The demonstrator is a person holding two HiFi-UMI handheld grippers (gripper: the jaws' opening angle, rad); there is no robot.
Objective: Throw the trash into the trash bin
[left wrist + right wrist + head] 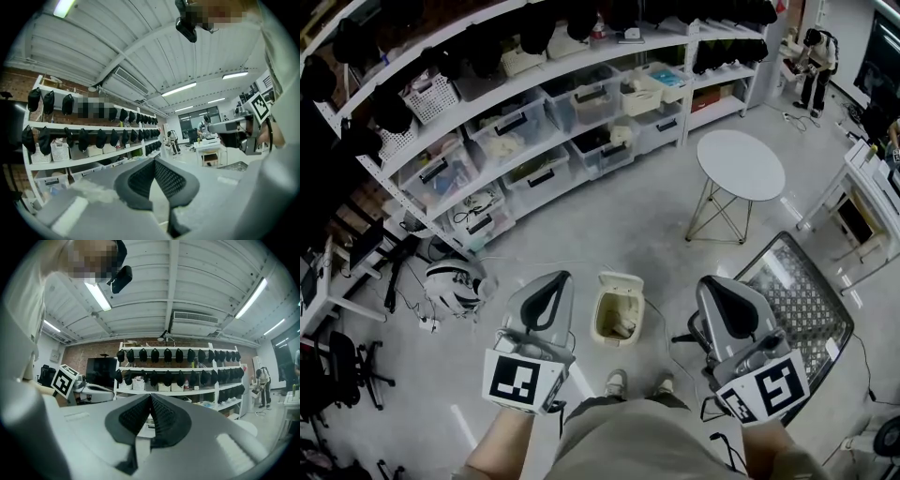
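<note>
From the head view, the left gripper (555,279) and the right gripper (710,281) are seen raised side by side above the floor, each pointing away from the person. The trash bin (619,281) is seen standing open on the floor between them, well below both and touched by neither. Something pale is seen lying inside the bin (622,328), though what it is cannot be made out. A round white table (741,164) is seen farther off, and long shelving (534,122) is lined with storage boxes.

In the left gripper view, the ribbed pads of the left gripper (154,160) are seen brought together at their tips, and nothing is held between them. The right gripper (236,133) is seen off to the side.

In the right gripper view, the jaws of the right gripper (150,395) are pressed fully together – no object is caught there. The left gripper (82,389) is seen beside it, and the bin is not shown in this view.
</note>
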